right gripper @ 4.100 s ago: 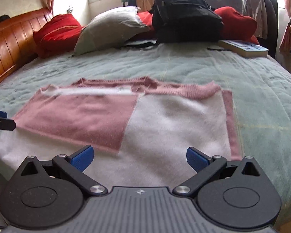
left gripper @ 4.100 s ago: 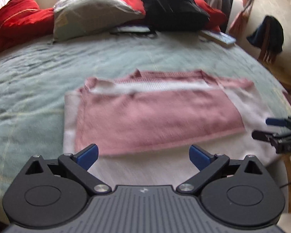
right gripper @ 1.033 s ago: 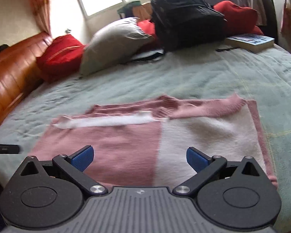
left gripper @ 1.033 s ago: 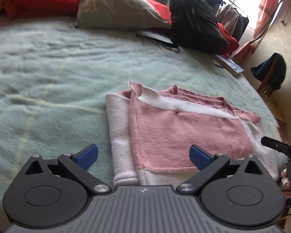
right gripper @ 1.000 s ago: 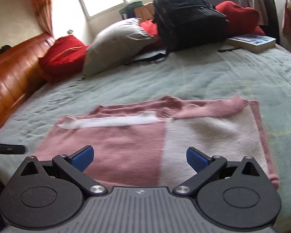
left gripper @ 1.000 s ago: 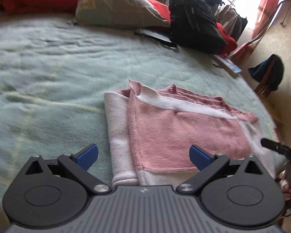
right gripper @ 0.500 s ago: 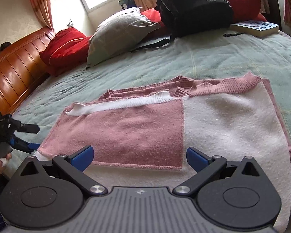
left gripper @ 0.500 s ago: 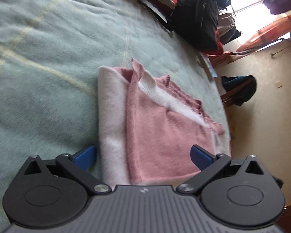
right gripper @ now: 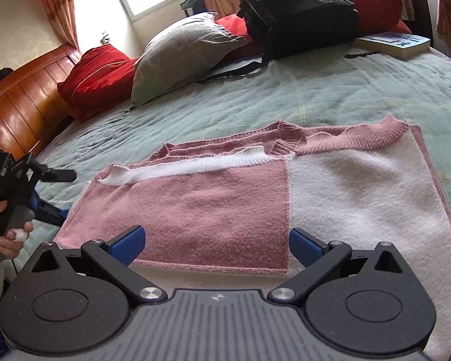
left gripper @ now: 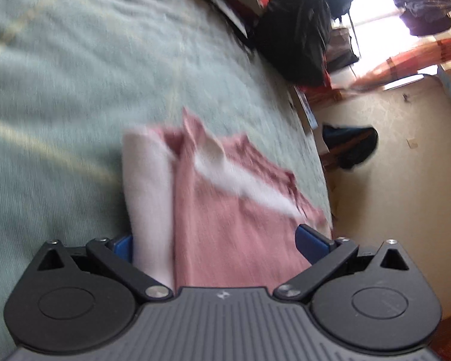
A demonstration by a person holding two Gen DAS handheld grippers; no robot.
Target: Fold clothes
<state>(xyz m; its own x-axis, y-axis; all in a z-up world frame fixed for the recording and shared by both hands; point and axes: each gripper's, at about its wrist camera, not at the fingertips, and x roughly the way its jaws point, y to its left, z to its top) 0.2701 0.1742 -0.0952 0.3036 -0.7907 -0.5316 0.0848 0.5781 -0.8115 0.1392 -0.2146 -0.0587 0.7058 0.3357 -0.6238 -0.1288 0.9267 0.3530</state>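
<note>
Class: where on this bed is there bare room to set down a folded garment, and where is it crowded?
Free: the green blanket between the sweater and the pillow. Crowded: the far edge, with red cushions, backpack and book.

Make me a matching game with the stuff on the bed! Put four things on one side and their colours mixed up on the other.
Things:
1. backpack
2. big pillow
3. bedspread
4. sweater

Colours:
A. pale green
B. pink and white
C. black
D. grey

Pairs: 1-C, 2-D, 3-A, 4-B
</note>
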